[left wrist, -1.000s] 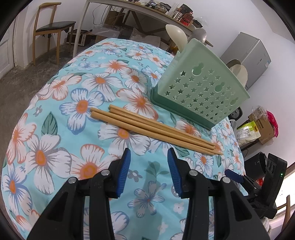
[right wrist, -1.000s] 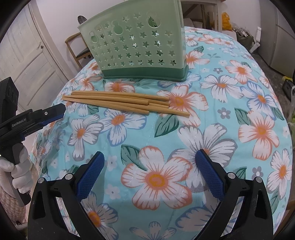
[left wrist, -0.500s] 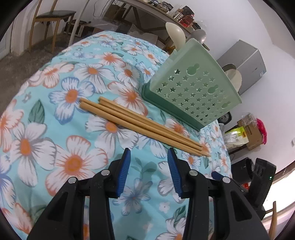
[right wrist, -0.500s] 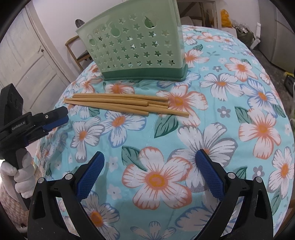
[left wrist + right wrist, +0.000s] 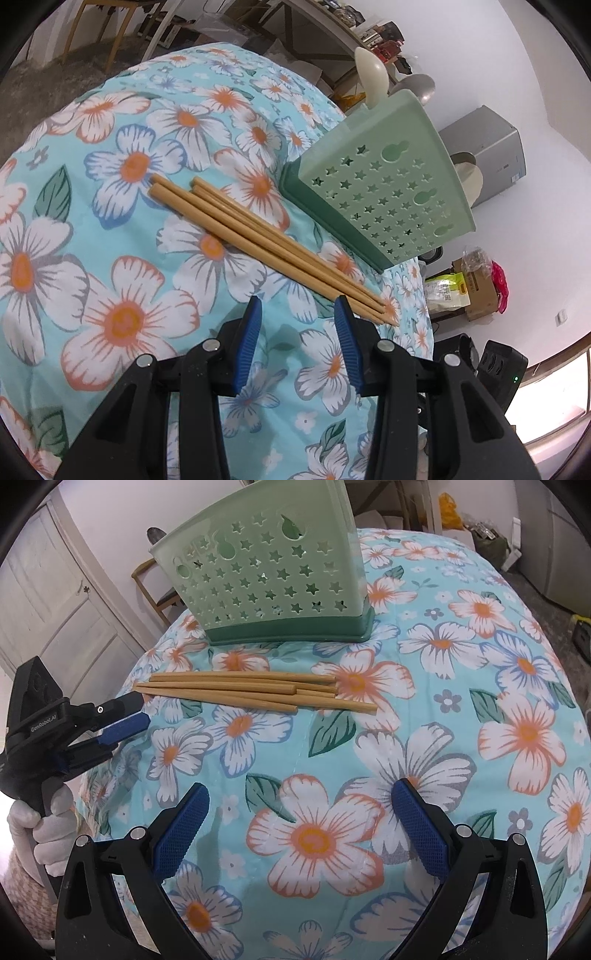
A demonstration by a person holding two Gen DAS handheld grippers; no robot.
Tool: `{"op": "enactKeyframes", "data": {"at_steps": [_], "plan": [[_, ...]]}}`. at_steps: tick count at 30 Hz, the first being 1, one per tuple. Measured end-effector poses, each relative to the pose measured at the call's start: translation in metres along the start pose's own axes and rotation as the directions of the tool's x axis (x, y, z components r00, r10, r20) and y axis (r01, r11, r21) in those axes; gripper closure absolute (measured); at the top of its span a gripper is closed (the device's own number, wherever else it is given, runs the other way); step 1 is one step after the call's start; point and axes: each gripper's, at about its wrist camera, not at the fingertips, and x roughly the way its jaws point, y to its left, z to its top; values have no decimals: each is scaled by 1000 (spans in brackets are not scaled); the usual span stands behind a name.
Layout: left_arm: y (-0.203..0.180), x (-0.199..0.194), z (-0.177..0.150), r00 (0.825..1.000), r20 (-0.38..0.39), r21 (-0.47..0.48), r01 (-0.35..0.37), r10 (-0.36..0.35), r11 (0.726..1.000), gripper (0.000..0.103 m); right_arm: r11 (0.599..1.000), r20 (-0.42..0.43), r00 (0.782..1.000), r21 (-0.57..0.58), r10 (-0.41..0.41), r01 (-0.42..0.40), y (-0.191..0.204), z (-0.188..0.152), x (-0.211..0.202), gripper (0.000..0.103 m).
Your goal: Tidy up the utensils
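Hovering with left claw (image 5: 297,325) narrow and empty, right claw (image 5: 301,814) wide, gripping nothing. Lying at twelve o'clock: chopsticks (image 5: 255,693), likely light, stiff, slick; best pinching mid-length, across the bundle. Standing beyond: holder (image 5: 266,579).

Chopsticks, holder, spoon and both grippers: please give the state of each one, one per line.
Chopsticks: lying loose on the cloth, in front of the holder, not held.
Holder: upright.
Spoon: standing in the holder.
Left gripper: open, empty, near the chopstick tips.
Right gripper: wide open, empty.
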Motion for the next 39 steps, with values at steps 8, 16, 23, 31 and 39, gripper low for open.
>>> {"op": "enactKeyframes", "data": {"at_steps": [8, 16, 23, 31, 39], "plan": [[6, 0, 0, 1000, 2, -22, -8, 8, 1000, 65, 1000, 0, 1000, -2, 1, -1, -2, -1, -2, 8], [17, 5, 1, 1000, 0, -83, -6, 6, 997, 65, 1000, 2, 1000, -1, 4, -4, -2, -2, -2, 8], [23, 11, 11, 999, 26, -173, 32, -28, 984, 65, 1000, 5, 1000, 0, 12, -12, -2, -2, -4, 8], [24, 19, 17, 998, 53, -248, 46, -34, 968, 72, 1000, 4, 1000, -4, 11, -11, -3, -2, -5, 8], [32, 25, 18, 997, 72, -359, 27, -1, 933, 89, 1000, 6, 1000, -11, -2, 2, 0, -2, -2, 8]]}}
